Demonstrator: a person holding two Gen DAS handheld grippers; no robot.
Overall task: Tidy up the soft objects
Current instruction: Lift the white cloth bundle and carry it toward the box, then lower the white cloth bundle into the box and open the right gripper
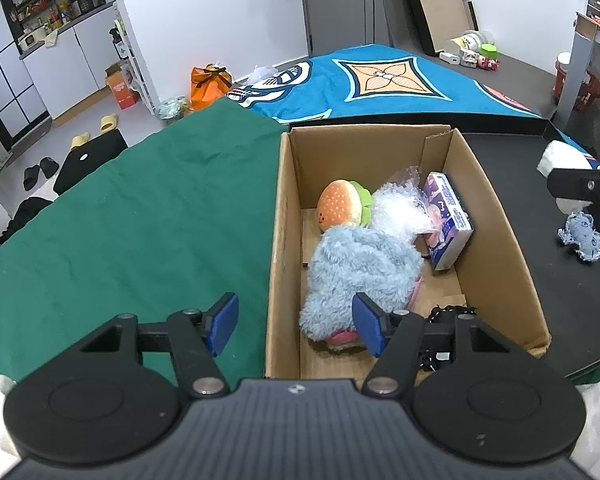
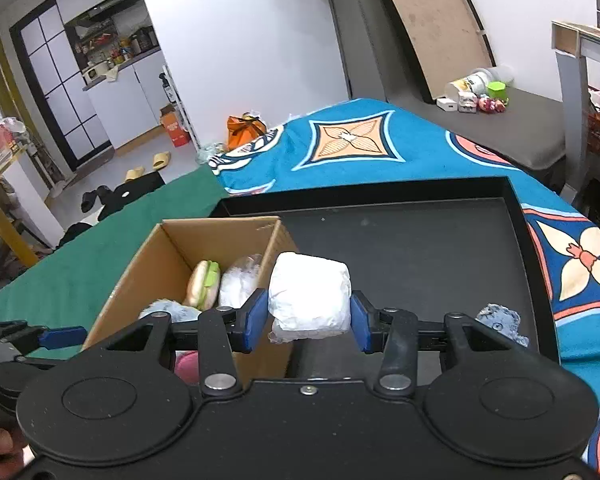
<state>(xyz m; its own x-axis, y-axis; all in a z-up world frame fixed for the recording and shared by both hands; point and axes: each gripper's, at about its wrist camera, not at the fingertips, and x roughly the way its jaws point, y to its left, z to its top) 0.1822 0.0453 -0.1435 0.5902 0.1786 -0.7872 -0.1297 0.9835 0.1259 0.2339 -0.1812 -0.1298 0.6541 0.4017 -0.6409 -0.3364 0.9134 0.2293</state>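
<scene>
Scene: A cardboard box stood on a black tray, which lay on a bed under a green sheet and a blue patterned blanket.

Right tool: The right tool pinched a white soft bundle between its blue pads, held above the tray just right of the box's near corner.

Left tool: The left tool hung with its pads spread wide and nothing between them, over the box's near left wall.

Already in the box: A burger plush sat toward the far end, a crumpled clear plastic bag just beside it, a tissue pack leaning against the right wall, a fluffy blue plush filling the near half, and a dark corded item in the near right corner.

Left to do: By the look of it, most of the sorting was done; the white bundle was not yet in, and a small blue-grey rag toy lay on the tray well right of the box.

In the way: The fluffy blue plush took up much of the floor, so open room appeared mainly along the near right side; the box's right wall stood between the bundle and that space.
</scene>
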